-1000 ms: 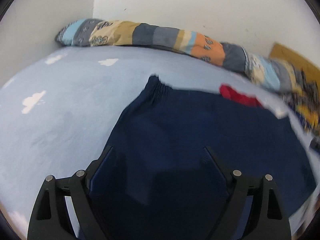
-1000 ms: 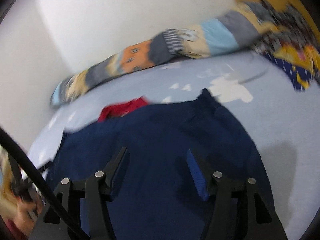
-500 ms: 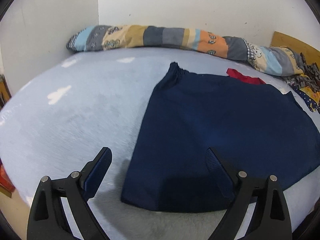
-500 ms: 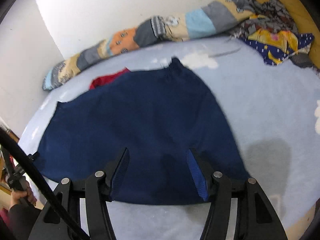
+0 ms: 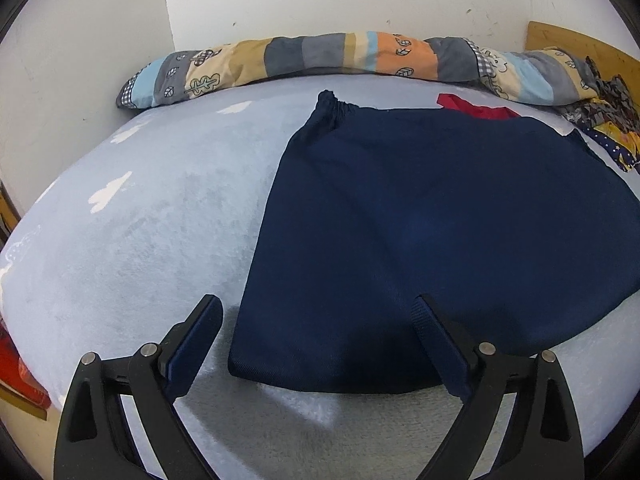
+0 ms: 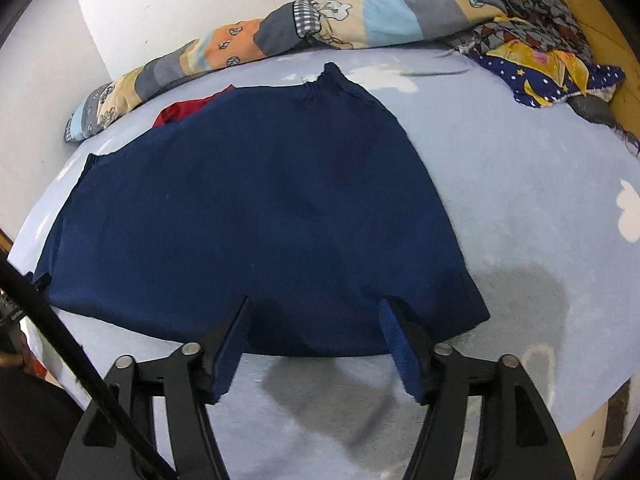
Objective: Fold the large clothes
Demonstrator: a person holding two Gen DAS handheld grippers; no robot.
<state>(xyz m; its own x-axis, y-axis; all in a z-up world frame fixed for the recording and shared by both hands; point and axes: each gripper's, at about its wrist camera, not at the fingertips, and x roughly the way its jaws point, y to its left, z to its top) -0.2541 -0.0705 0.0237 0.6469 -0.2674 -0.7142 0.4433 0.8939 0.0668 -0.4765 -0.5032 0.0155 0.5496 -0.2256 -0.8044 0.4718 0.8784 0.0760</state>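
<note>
- A navy blue garment (image 5: 440, 232) lies spread flat on the pale blue bed (image 5: 140, 240), its gathered elastic edge toward the wall and its near hem close to the bed's front edge.
- The left tool (image 5: 316, 316) hangs above the garment's near left corner, released; its jaws have just been opening, and one blue pad is over the bare bed cover while the other is over the cloth, gripping nothing.
- The right tool (image 6: 314, 318) hangs above the near hem toward the garment's right corner, also released, jaws just opened wider, no cloth pinched between them.
- A red piece of clothing (image 6: 184, 110) peeks out from behind the garment's far edge.
- A patchwork quilt (image 5: 320, 56), rolled long, runs along the white wall.
- A heap of patterned clothes (image 6: 540, 56) sits in the far corner by the wooden headboard (image 5: 568, 44).
</note>
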